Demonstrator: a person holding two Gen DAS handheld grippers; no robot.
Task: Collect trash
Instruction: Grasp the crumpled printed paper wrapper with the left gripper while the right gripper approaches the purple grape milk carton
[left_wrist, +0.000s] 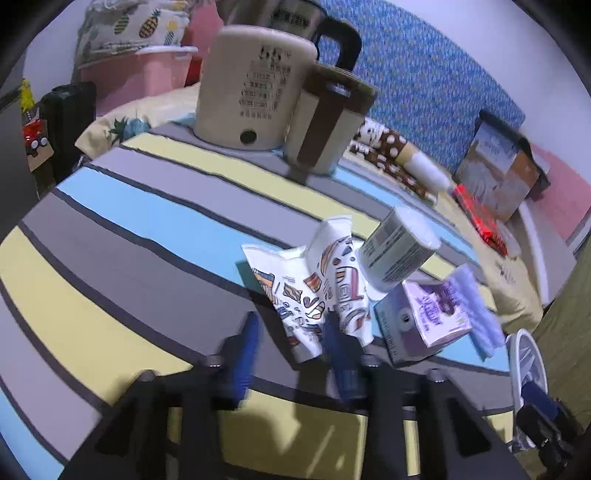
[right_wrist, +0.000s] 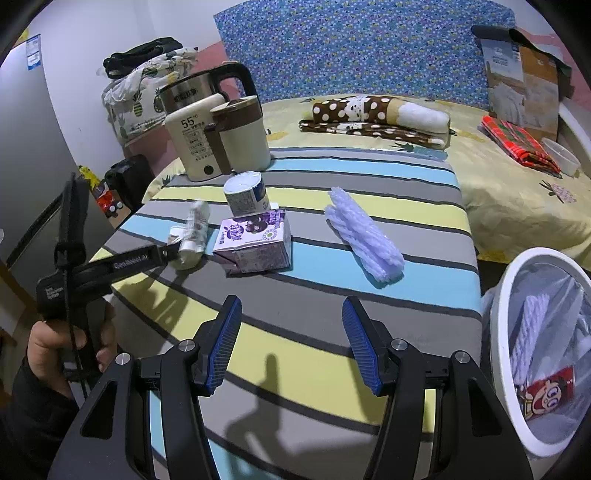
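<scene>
Left gripper (left_wrist: 291, 334) has its blue pads around a crumpled patterned wrapper (left_wrist: 321, 284) on the striped desk (left_wrist: 129, 236); a firm pinch is unclear. Right gripper (right_wrist: 291, 341) hangs released over the desk. Purple carton (right_wrist: 255, 240) lies just beside the wrapper; bin (right_wrist: 496, 332) stands at the desk's right.

Setting: a bedroom in a home.
Bed: a yellow sheet (right_wrist: 517, 206) with a pineapple print, and a folded brown polka-dot blanket (right_wrist: 376, 118) lying on it.
Headboard wall: blue patterned fabric (right_wrist: 369, 48).
Work surface: a striped cloth (right_wrist: 332, 184) in grey, yellow and blue, spread at the bed's edge.
Household goods: a steel electric kettle (right_wrist: 195, 92) and a cream water warmer (right_wrist: 194, 144) standing together.
Storage: a pink bin (left_wrist: 136, 77) under pineapple-print fabric.
Waste: a white lined bin (right_wrist: 498, 332) beside the cloth.
</scene>
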